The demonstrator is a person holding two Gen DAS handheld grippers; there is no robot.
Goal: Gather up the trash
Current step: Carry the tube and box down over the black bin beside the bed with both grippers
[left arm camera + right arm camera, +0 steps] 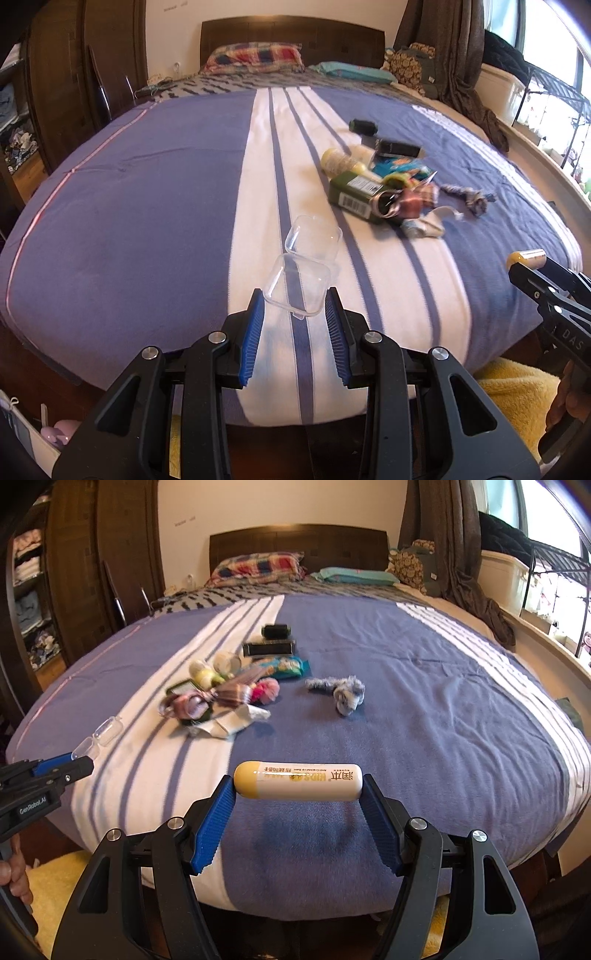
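Note:
My left gripper (295,299) is shut on a clear plastic hinged box (301,275), opened flat, and holds it above the bed's near edge. It also shows in the right wrist view (98,738). My right gripper (299,784) is shut on a cream lip balm tube with a yellow cap (299,784), gripped end to end and held above the blanket. The tube also shows in the left wrist view (526,258). A pile of trash (221,690) lies mid-bed: a green box (354,195), small bottles, wrappers, black items.
A grey fuzzy rope toy (341,692) lies right of the pile. The bed has a blue and white striped blanket (424,701), with pillows (258,568) at the headboard. A wardrobe (85,74) stands left, a window shelf (554,602) right. A yellow rug (517,398) lies below.

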